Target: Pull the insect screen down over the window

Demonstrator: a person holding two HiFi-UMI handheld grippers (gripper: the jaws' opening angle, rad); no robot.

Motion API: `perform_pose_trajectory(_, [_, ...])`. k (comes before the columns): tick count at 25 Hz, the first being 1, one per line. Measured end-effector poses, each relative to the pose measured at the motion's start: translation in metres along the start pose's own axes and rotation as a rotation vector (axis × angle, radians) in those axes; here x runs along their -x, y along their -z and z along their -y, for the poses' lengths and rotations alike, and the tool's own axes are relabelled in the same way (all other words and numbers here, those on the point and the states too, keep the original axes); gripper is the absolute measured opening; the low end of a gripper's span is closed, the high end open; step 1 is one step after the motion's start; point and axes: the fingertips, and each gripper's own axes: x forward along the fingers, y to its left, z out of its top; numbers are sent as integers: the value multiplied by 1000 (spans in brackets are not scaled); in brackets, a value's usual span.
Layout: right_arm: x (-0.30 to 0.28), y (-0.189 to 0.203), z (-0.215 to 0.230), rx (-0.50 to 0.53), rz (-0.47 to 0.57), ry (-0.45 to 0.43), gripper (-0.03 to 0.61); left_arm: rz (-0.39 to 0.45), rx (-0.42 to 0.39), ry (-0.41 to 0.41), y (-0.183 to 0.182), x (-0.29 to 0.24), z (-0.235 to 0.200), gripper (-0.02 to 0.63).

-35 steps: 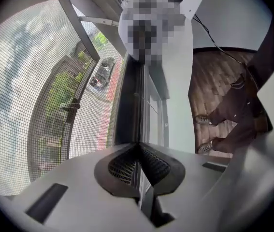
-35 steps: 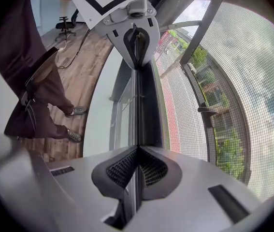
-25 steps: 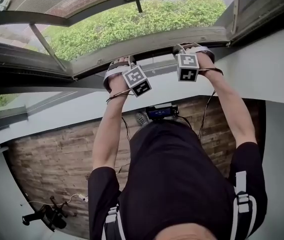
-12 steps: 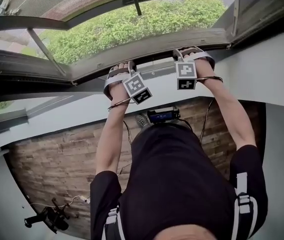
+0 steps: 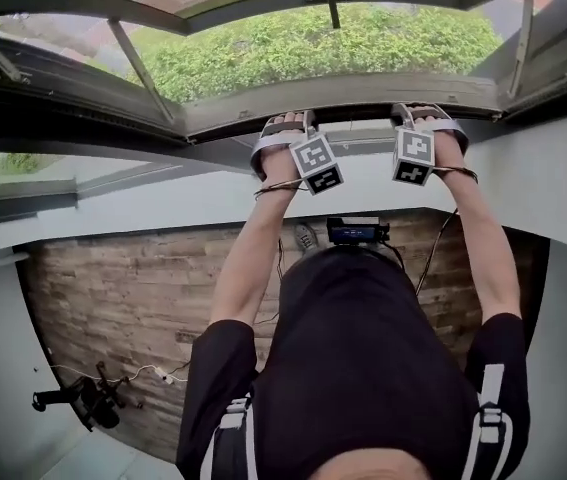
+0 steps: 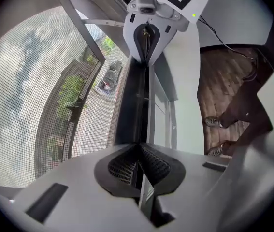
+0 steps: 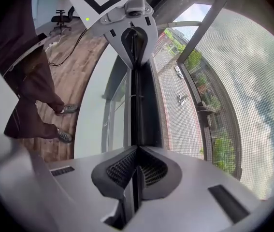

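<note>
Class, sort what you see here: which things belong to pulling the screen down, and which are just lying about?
In the job:
- screen
- screen bar
- left claw and right claw, both shut on it

Lying about:
- chair
- car outside
- hedge

No word, number or brand name is showing legibly in any view. The left marker cube (image 5: 315,164), riding on the left gripper (image 6: 139,151), and the right marker cube (image 5: 414,156), riding on the right gripper (image 7: 136,151), are carrying only black-and-white square patterns, not letters. Below both grippers, toward the person's body, a small device (image 5: 355,232) is showing a bluish display, but its content is too small to read.
</note>
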Motion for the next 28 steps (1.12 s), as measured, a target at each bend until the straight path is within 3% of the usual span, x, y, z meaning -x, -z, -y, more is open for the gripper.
perform_pose_trajectory(4, [-8,-4,2,2,-8,70,15,17,-23,-24,8,-1,-1,18])
perform_pose_trajectory(7, [-15,-10,2,31,-26,105,17,64,14,-78,11,-5,-6,18])
perform_pose_trajectory(9, [-18,-15,1,54,-28,120,17,50,30,-94,18,-2,-3,21])
perform_pose_trajectory(15, [-9,-13,-3,53,-22,94,17,18,8,-76,19,2,3,23])
perform_pose_trajectory(21, [-9,-14,0,52,-9,126,17,7,0,-92,20,4,0,23])
perform_pose_trajectory(28, [-7,-13,-12,74,-18,136,17,47,91,-110,18,16,9,35])
